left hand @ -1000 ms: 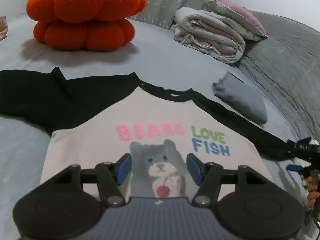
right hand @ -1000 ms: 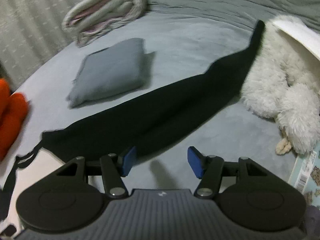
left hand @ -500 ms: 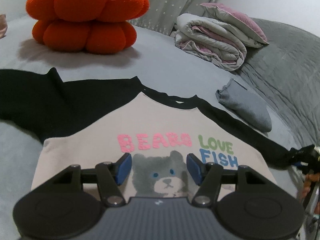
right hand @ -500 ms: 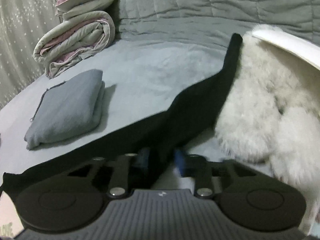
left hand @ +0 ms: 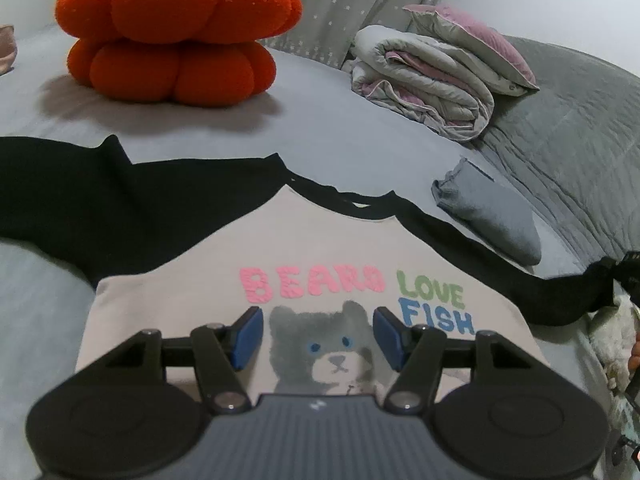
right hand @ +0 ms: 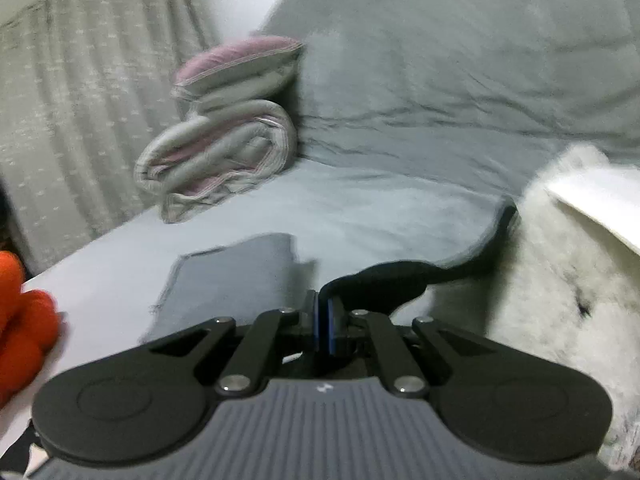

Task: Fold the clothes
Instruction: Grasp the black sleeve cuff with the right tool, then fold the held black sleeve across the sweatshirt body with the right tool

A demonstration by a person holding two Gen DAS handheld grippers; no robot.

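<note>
Soft, dim indoor light; the right wrist view was motion-blurred, the left sharper, both bent at edges.

Right view motion-blurred, shirt's [left hand: 256, 240] hem hidden behind left tongs [left hand: 318, 334], sleeve end [right hand: 506, 216] perhaps under white fur [right hand: 560, 280]

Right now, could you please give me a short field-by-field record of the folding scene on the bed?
garment: raglan shirt with bear print, spread face up on the bed
left tongs: open, above the bear print
right tongs: shut on the black sleeve, lifted
already folded: grey cloth
nearby: orange cushion, rolled duvet, white fluffy toy
</note>
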